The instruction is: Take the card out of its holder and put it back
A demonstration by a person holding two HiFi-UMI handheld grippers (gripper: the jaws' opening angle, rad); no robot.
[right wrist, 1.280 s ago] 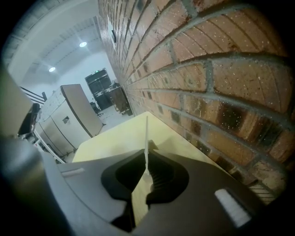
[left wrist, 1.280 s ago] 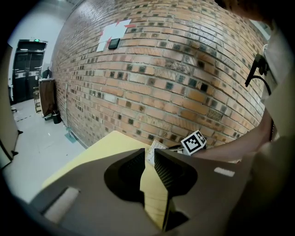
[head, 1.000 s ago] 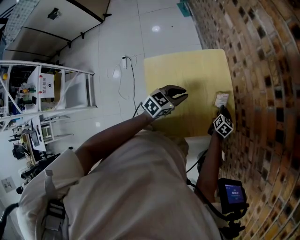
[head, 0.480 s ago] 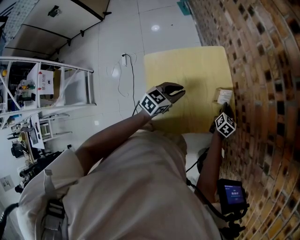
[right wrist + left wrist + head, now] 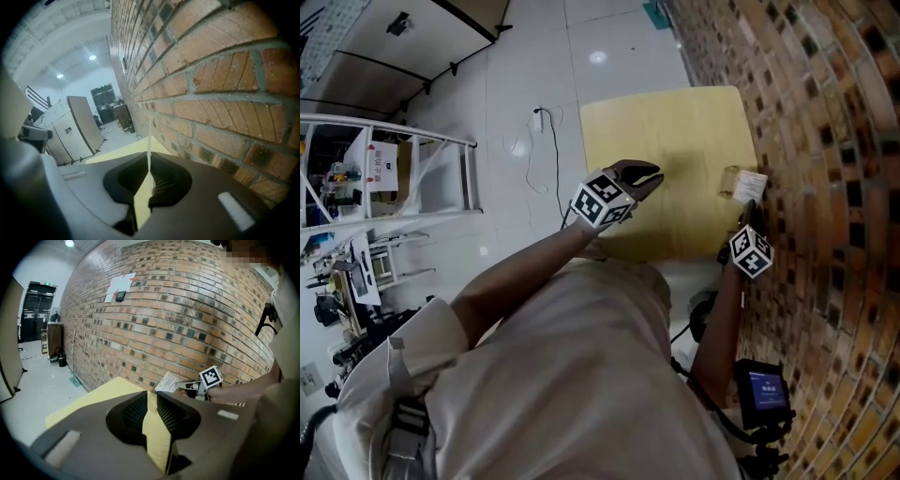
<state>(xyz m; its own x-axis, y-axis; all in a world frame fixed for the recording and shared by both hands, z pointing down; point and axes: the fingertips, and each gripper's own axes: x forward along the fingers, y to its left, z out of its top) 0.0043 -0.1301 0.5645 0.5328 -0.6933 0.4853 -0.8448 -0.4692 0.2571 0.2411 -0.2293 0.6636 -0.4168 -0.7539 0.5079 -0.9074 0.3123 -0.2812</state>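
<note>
**Operator A:** State of the right gripper (image 5: 149, 153)?

**Operator B:** I read its jaws as closed flat on the card (image 5: 149, 133). The card stands edge-on between the pads, upright, with its upper part projecting past the tips. The brick wall (image 5: 211, 93) runs close along its right side.

**Operator A:** And the left gripper (image 5: 152, 397)?

**Operator B:** Its jaws stand a narrow slit apart with nothing between them. I see only the yellow table (image 5: 93, 401) through the gap. It hangs over the table, well apart from the card.

**Operator A:** Where is the holder?

**Operator B:** In the head view a small clear object (image 5: 730, 180) sits on the table by the wall, just beside the card. I judge it to be the holder but cannot confirm this. The left gripper view shows the card in the air against the wall, so I judge it to be out.

**Operator A:** Handling notes?

**Operator B:** I treat the card as light, thin and flexible.
- It is likely to bow if its free edge meets the slot off-line.
- Its faces are probably smooth, so it may slip.
- I grip near one edge with pads on both faces, leaving the leading edge free.
</note>
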